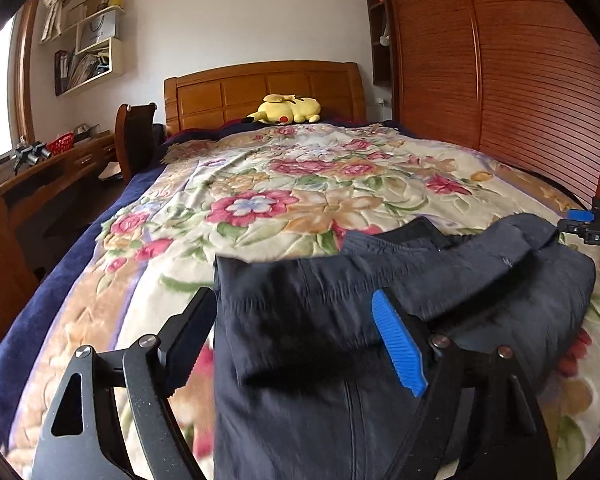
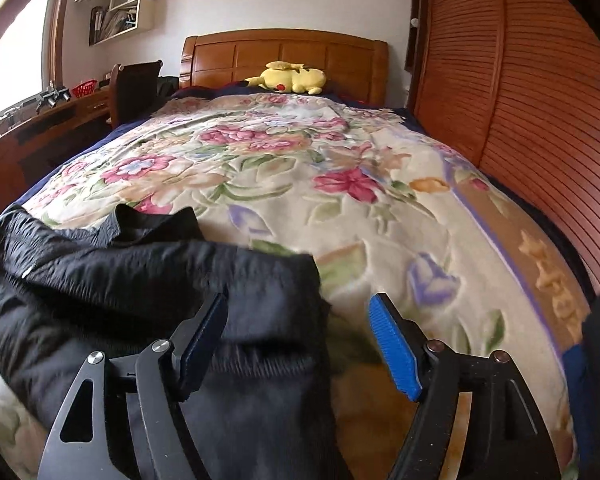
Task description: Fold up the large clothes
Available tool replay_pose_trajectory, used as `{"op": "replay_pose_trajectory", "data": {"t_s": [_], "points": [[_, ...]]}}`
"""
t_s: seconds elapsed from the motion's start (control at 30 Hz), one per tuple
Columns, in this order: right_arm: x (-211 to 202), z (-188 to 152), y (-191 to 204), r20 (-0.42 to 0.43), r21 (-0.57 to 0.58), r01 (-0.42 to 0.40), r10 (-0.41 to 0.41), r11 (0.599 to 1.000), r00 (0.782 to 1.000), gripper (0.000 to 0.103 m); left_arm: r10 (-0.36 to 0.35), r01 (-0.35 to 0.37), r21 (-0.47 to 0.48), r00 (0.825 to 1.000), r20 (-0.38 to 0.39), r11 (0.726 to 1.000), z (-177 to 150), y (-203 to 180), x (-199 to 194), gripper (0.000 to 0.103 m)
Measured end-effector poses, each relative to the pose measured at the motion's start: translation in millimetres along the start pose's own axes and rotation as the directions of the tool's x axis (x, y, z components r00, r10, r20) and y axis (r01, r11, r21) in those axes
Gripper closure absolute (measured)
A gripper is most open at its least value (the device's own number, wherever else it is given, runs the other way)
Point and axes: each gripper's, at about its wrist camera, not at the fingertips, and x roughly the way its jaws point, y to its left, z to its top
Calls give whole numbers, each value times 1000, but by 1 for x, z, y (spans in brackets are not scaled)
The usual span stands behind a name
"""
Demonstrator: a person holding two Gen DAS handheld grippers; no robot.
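Note:
A dark navy jacket (image 1: 380,292) lies partly folded on the floral blanket (image 1: 280,200) at the near end of the bed. My left gripper (image 1: 296,340) is open, its jaws wide apart over the jacket's left edge, holding nothing. The right gripper shows at the right edge of the left wrist view (image 1: 596,224). In the right wrist view the jacket (image 2: 140,280) fills the lower left, with a folded sleeve across it. My right gripper (image 2: 300,340) is open above the jacket's right edge and the blanket (image 2: 380,220), holding nothing.
A yellow plush toy (image 1: 288,110) lies by the wooden headboard (image 1: 260,88). A wooden wardrobe (image 1: 500,80) runs along the right side. A desk (image 1: 40,172) and chair (image 1: 134,140) stand left of the bed. Wall shelves (image 1: 88,52) hang above.

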Motion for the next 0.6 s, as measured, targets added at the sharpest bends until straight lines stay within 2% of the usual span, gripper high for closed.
{"op": "replay_pose_trajectory", "data": {"t_s": [0.1,0.23,0.4,0.47,0.6], "points": [[-12,-14,-3,-19,-10,-13,13,1000,1000,28,-21,22,21,999,-33,1000,-12,-3,-6,22],[-23,-28,-2,-54,-25,-39,38,999,998,28,-31,30,-16,997,-73,999,-31,6,-12,22],[-31,-36,-3,-59,-1,-57,56,998,997,28,-6,2,-34,993,-117,999,-54,17,-14,22],[-30,-36,-4,-75,13,-37,38,999,996,22,-20,11,-70,990,-138,998,-63,22,-14,22],[-35,-37,-3,-84,40,-64,67,997,994,21,-19,2,-111,988,-154,994,-69,31,-14,22]]}}
